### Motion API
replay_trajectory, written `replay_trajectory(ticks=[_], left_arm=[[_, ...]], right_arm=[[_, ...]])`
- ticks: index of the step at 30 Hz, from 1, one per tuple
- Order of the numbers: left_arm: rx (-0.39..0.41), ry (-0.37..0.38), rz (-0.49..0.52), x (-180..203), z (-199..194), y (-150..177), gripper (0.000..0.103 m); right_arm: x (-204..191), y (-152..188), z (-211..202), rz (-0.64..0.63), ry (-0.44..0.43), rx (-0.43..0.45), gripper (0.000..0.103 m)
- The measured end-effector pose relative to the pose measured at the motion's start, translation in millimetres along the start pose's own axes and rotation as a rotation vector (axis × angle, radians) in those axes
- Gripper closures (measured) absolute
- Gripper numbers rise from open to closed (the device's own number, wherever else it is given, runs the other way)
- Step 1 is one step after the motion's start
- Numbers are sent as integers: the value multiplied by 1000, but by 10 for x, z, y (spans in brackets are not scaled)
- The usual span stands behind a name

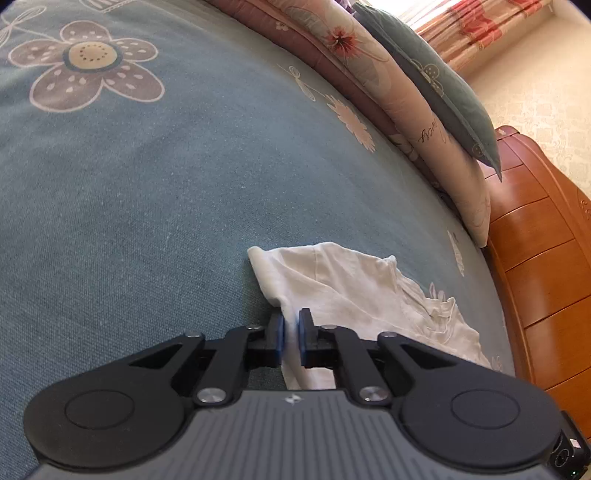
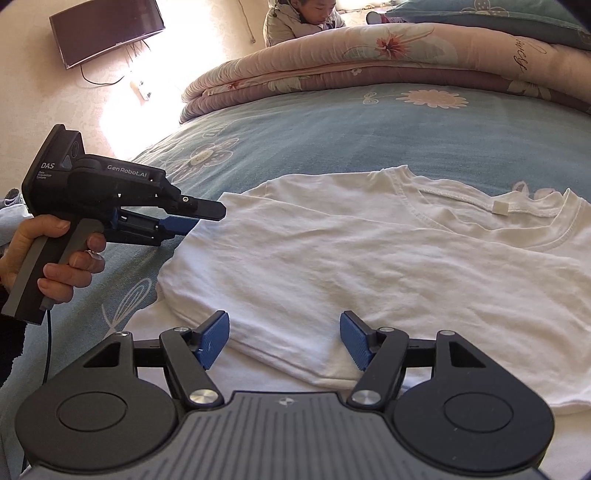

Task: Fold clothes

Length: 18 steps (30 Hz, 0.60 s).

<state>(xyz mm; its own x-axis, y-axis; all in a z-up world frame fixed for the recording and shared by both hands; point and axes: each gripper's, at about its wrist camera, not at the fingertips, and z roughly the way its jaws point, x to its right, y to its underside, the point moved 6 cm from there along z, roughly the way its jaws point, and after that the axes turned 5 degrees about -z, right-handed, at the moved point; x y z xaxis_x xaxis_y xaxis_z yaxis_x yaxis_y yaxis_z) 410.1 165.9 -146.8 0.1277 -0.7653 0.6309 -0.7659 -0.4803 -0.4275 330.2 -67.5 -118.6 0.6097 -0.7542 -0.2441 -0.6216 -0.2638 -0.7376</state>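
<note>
A white T-shirt (image 2: 332,251) lies spread on the blue flowered bed sheet (image 2: 332,129), its collar (image 2: 461,206) toward the far right. My left gripper (image 1: 291,332) is shut on a fold of the T-shirt (image 1: 351,288) at its sleeve edge, with the white cloth pinched between the blue pads. In the right wrist view the left gripper (image 2: 207,218) sits at the shirt's left edge, held by a hand (image 2: 55,258). My right gripper (image 2: 284,339) stands open just over the near folded edge of the shirt, its pads apart and nothing pinched.
A folded pink quilt (image 2: 332,62) and a teal pillow (image 1: 443,85) lie along the far side of the bed. A wooden headboard (image 1: 535,258) bounds the right. A person (image 2: 295,22) leans behind the quilt. A dark screen (image 2: 107,29) hangs on the wall.
</note>
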Motion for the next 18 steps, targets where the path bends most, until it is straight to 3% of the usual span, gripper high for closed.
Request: replay_trajectory(ticks=[6, 7, 8, 11, 18], left_arm=[[78, -24, -10, 36, -171, -119, 97], [76, -5, -14, 18, -226, -71, 86], [54, 23, -25, -10, -274, 4, 65], [7, 110, -32, -49, -393, 262, 33], [-7, 204, 3, -25, -311, 398, 29]], right_arm=[[-27, 20, 5, -16, 3, 8, 28], [-30, 21, 8, -16, 2, 9, 27], [-32, 22, 11, -14, 0, 11, 26], [-38, 24, 19, -9, -5, 17, 22], [-43, 13, 25, 4, -6, 19, 20]])
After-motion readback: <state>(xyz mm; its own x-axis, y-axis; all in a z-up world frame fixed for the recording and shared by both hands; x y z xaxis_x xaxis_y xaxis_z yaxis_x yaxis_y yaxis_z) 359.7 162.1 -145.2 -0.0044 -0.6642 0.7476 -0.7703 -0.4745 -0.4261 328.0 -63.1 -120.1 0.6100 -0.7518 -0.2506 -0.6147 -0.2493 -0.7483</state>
